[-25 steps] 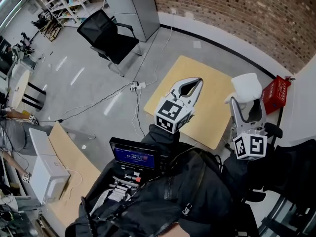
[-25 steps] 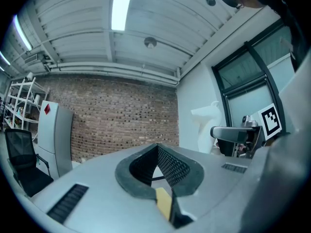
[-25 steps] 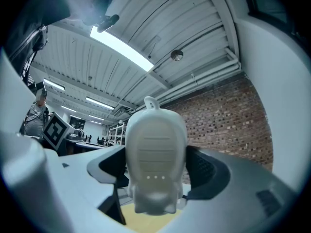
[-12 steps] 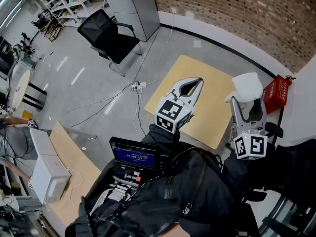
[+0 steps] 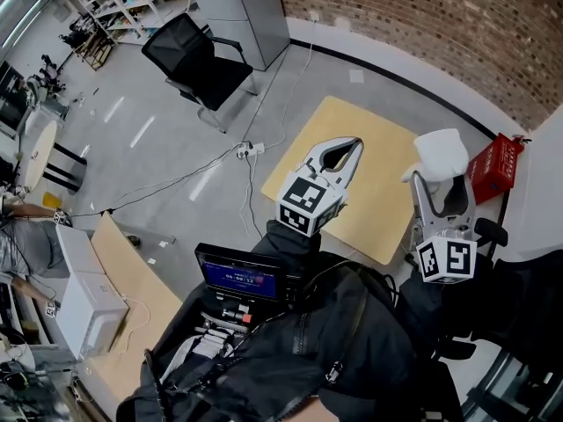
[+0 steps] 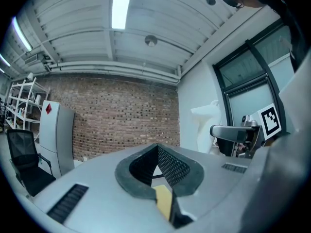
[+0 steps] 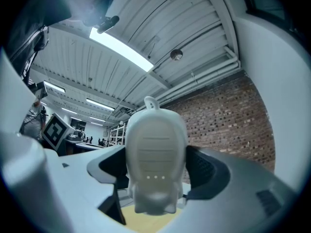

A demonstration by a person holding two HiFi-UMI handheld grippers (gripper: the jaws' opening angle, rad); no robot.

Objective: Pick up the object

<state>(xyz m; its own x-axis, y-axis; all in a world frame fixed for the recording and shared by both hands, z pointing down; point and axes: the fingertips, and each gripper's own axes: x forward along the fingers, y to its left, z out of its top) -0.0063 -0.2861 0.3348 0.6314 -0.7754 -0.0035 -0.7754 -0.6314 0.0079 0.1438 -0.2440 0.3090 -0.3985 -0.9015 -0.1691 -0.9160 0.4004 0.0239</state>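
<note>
Right hand: the grey right tongs (image 7: 155, 174) are clenched on a white rounded plastic object (image 7: 155, 152), with 1 dark textured pad against each of its 2 sides.
Object: it stands upright between the jaws, with a small loop on its top and 3 tiny dots in a row on its face. It is held in the air, apart from the worktop.
Left hand: the grey left tongs (image 6: 156, 150) are clenched on nothing. The 2 pad tips touch, and a sliver of pale wood shows through the gap beneath them.
Worktop: a pale wooden square worktop (image 5: 374, 134) lies below. In the head view the left tongs show over it and the right tongs show at its right edge.
Beside the worktop: a red ribbed box (image 5: 494, 167) sits near its right corner.
Floor: a black office chair (image 5: 195, 58) stands well apart from the worktop. A white power strip (image 5: 249, 150) with cables lies near the worktop's left corner.
Walls: a red brick wall (image 5: 422, 11) runs behind, with a grey metal cabinet (image 5: 237, 3) near its left end.
Person: a black jacket (image 5: 352, 341) fills the bottom of the head view, with a small black screen unit (image 5: 242, 280) lit blue in front of it.
</note>
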